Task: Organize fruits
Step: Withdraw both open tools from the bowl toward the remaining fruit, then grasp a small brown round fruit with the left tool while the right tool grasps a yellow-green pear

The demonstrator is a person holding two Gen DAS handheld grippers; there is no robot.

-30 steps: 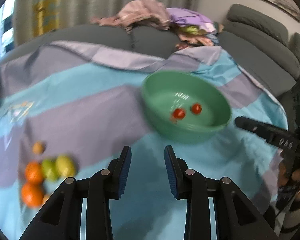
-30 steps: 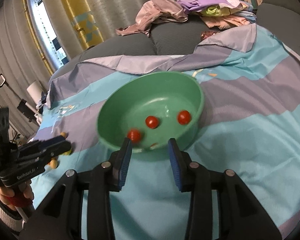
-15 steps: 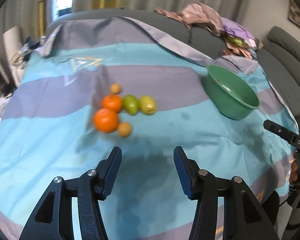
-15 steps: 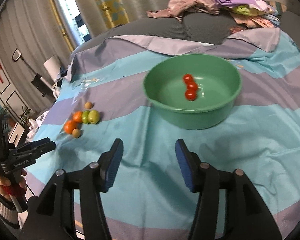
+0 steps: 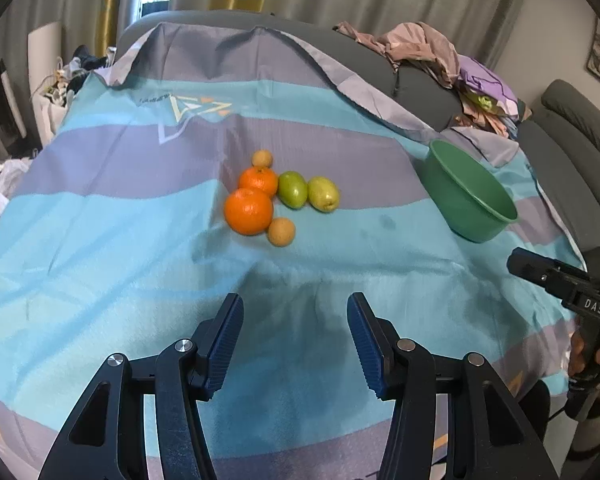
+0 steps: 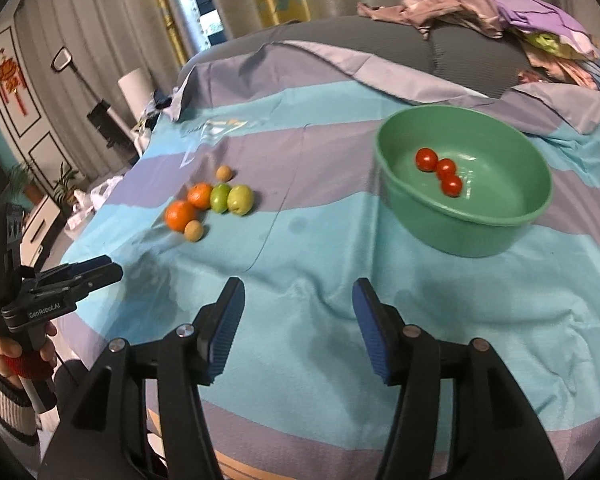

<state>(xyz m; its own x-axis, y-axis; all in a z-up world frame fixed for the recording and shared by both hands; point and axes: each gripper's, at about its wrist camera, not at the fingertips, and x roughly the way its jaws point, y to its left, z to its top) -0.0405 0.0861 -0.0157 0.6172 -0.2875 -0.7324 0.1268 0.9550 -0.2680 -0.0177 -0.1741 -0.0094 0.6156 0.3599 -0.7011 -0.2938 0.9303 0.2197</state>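
A cluster of fruit lies on the striped cloth: two oranges [image 5: 248,211] [image 6: 180,215], two green fruits [image 5: 293,189] [image 6: 240,199] and two small tan fruits [image 5: 281,231] [image 6: 193,230]. A green bowl [image 5: 470,196] [image 6: 466,224] to the right holds three red tomatoes [image 6: 445,168]. My left gripper [image 5: 295,340] is open and empty, in front of the fruit cluster. My right gripper [image 6: 298,324] is open and empty, in front of the bowl and apart from it.
The blue and purple striped cloth [image 5: 100,220] covers a grey sofa. A pile of clothes [image 6: 500,12] lies on the sofa back behind the bowl. Curtains hang behind. Clutter and a cabinet stand off the left edge [image 6: 40,208].
Both grippers have pulled back from the bowl and opened wider. The left view has swung left onto the fruit cluster. The tomatoes in the bowl have rolled together.
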